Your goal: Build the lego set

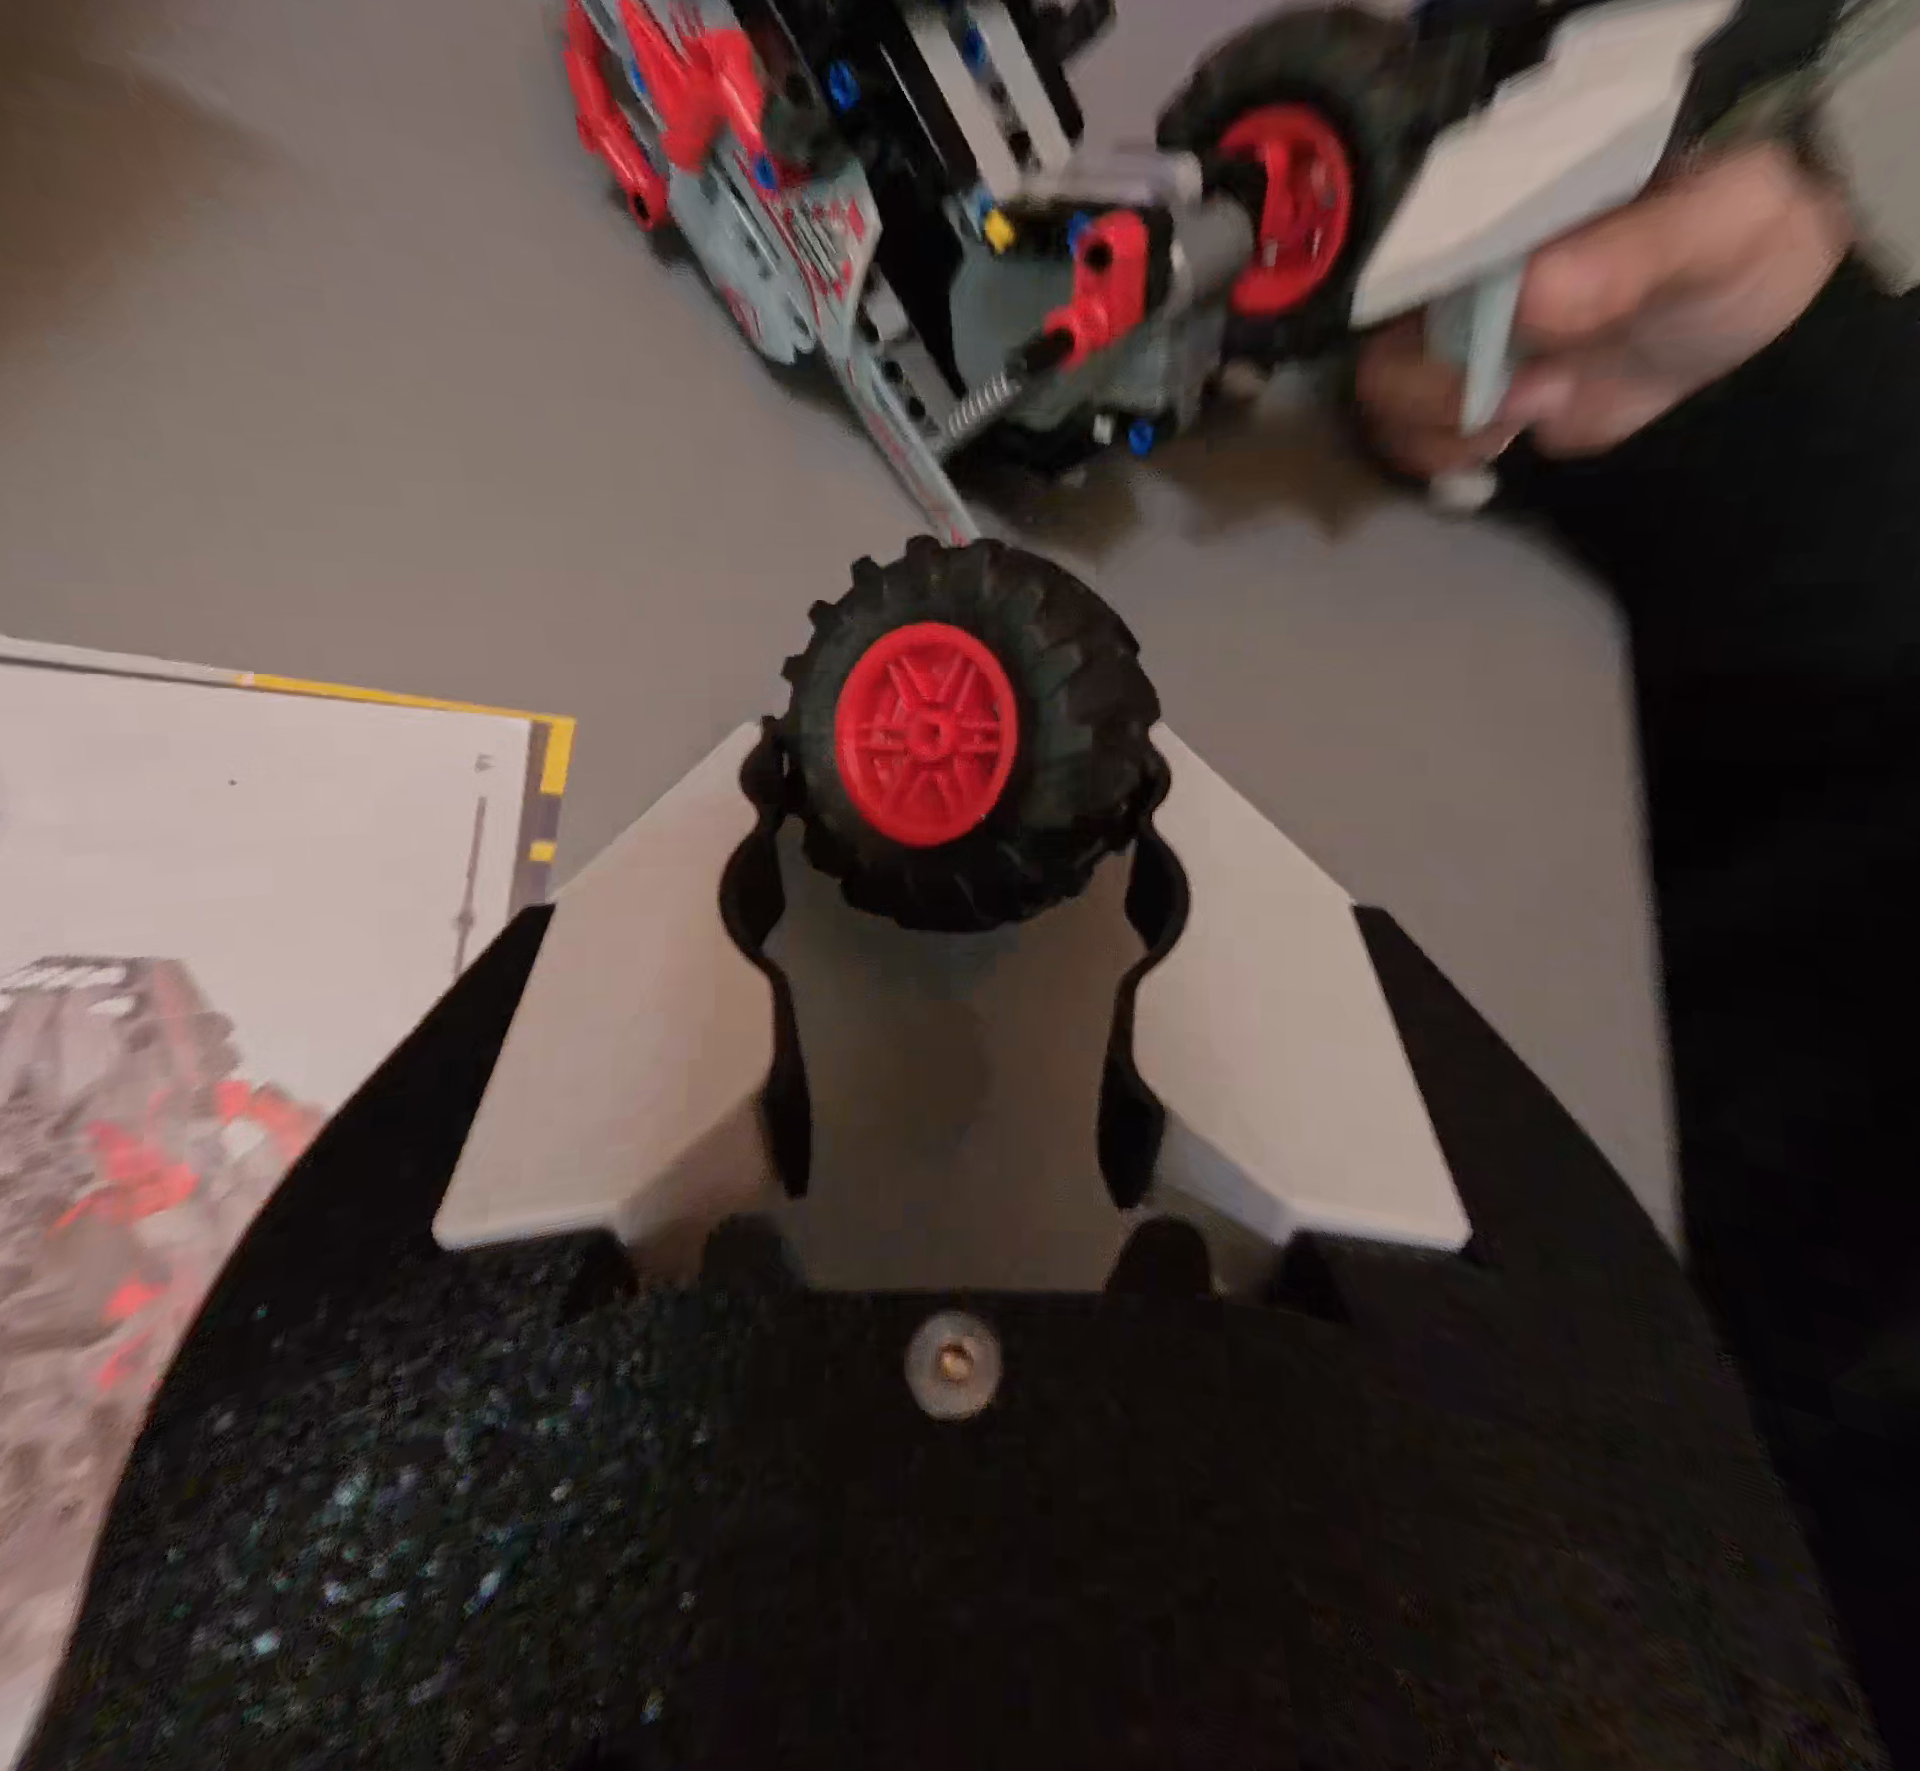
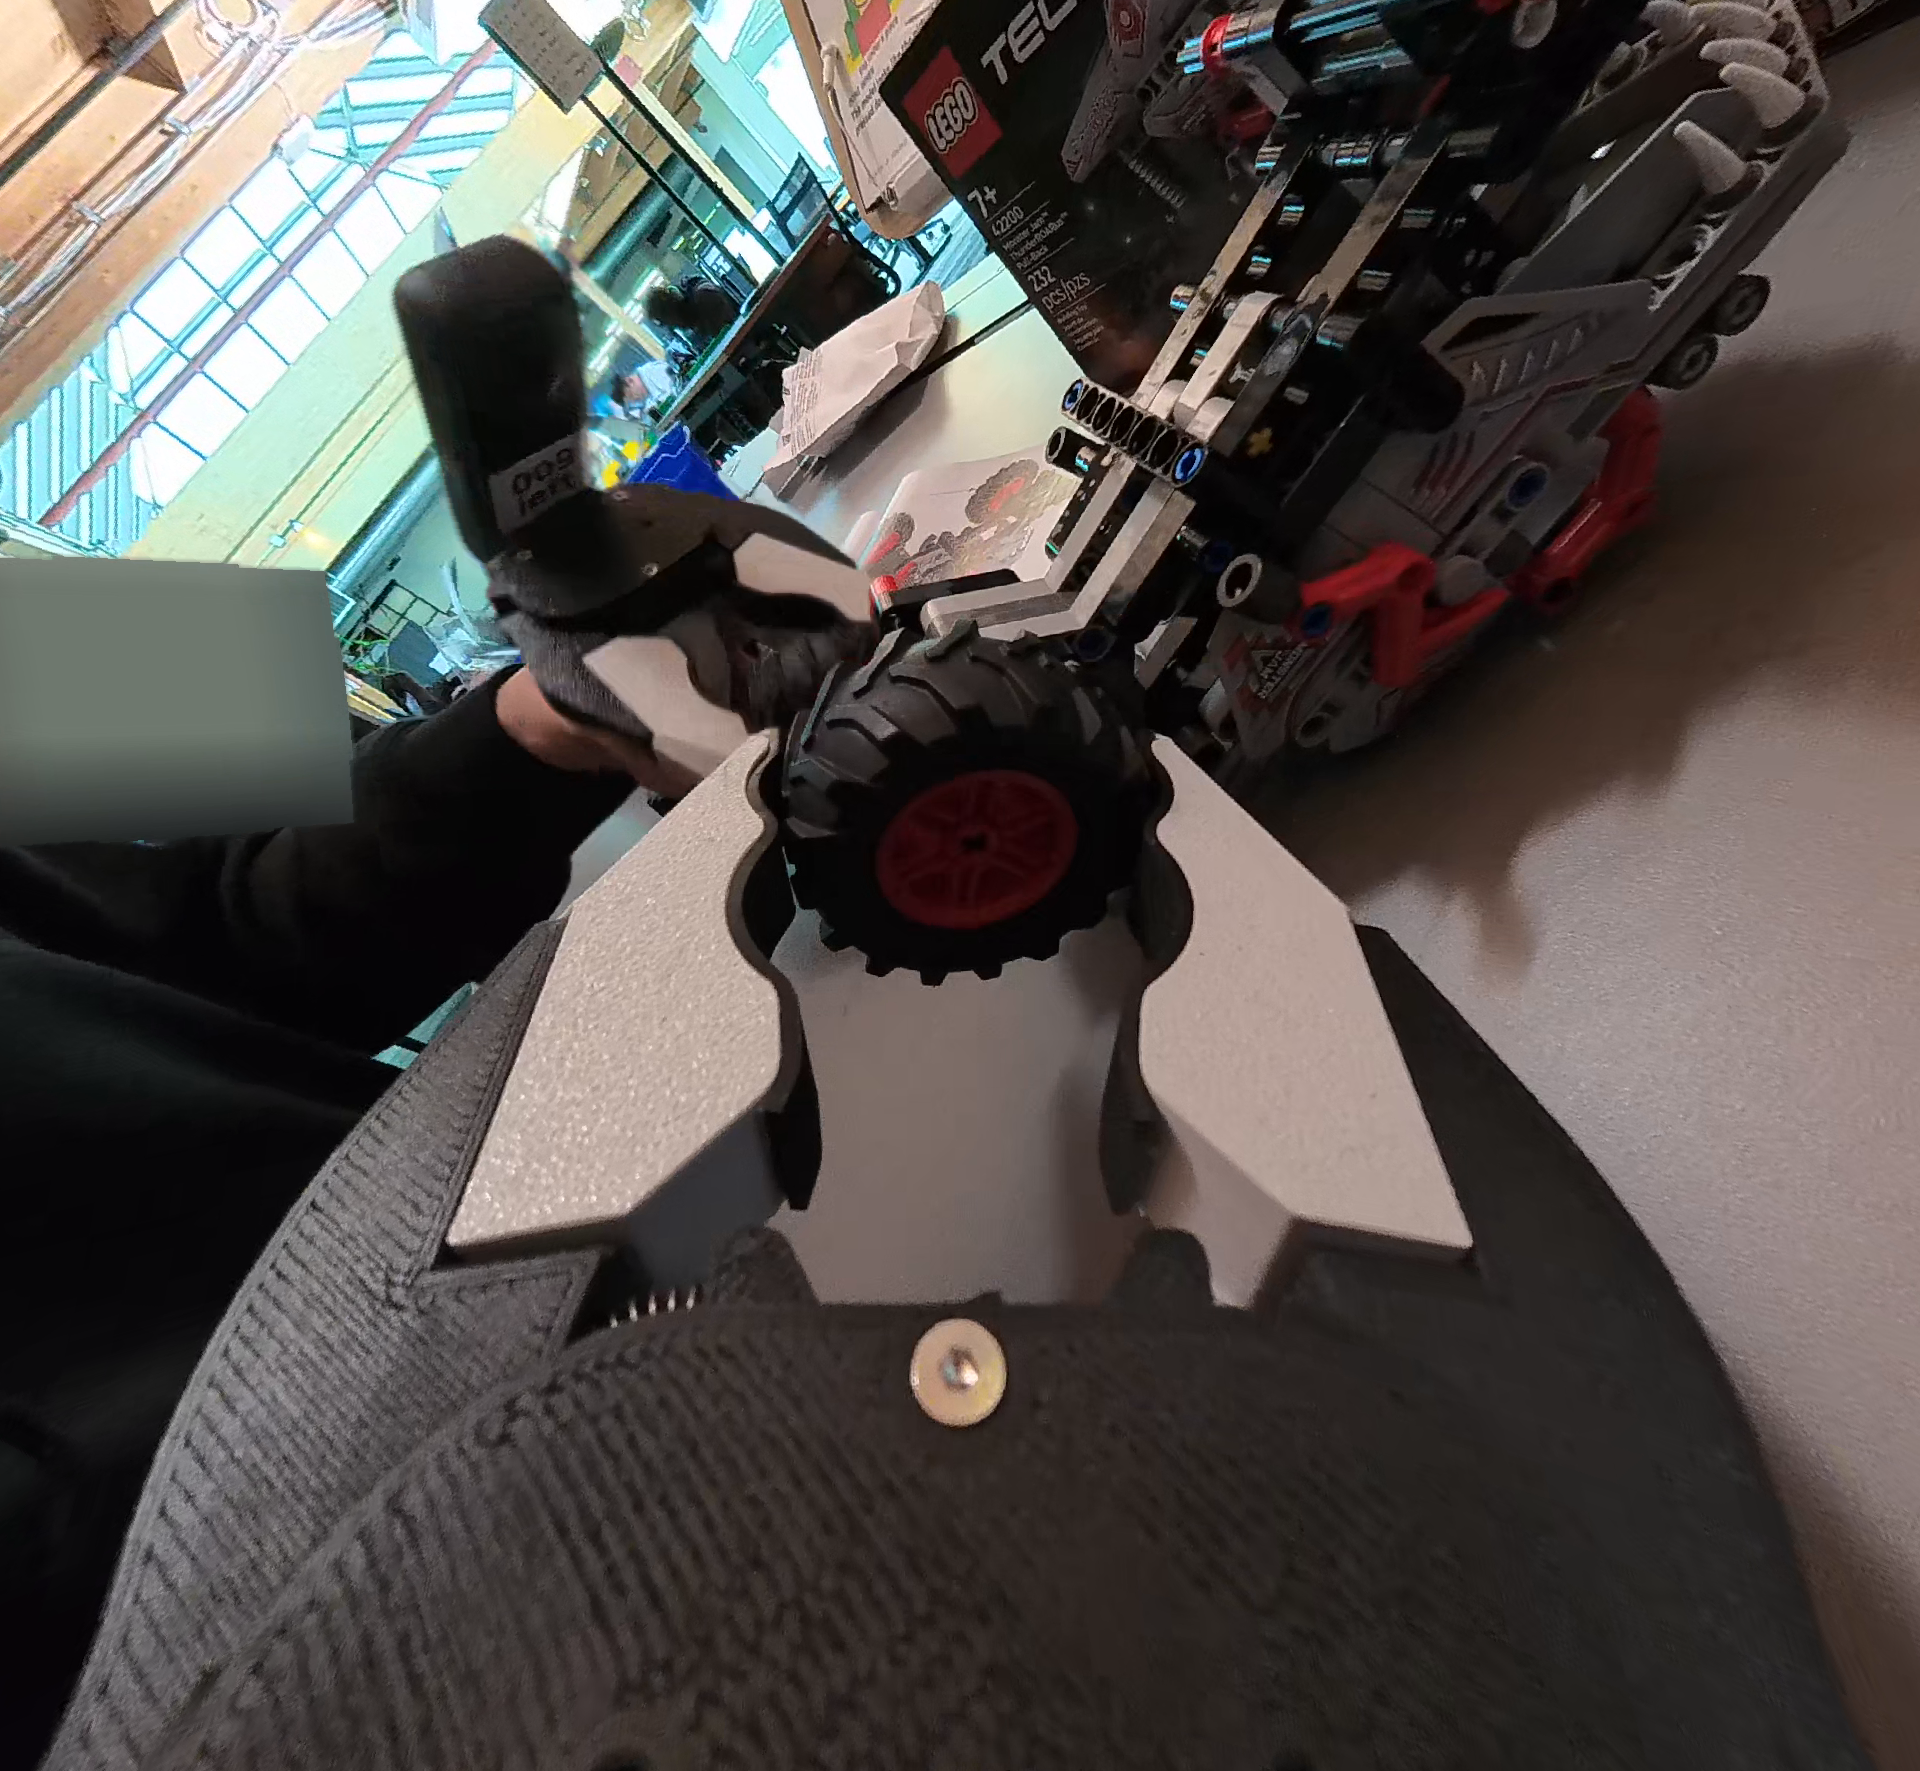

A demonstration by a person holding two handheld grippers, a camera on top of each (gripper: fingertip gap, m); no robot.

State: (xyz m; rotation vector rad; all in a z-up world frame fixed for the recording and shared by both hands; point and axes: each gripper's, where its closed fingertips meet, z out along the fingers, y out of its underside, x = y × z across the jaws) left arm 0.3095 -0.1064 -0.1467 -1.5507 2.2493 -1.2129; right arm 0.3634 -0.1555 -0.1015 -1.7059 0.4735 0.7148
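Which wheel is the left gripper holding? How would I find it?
Start at the big grey, black and red truck model lying on the grey table. Come toward the camera to the left gripper: its fingers clamp a loose wheel. The other red-hubbed wheel sits at the model's axle, in the right gripper.

Blurred booklet (image 1: 208,942), cut off left

Booklet (image 1: 260,890) left of truck (image 1: 831,163); box (image 2: 1060,111) behind truck, on table (image 1: 312,422).
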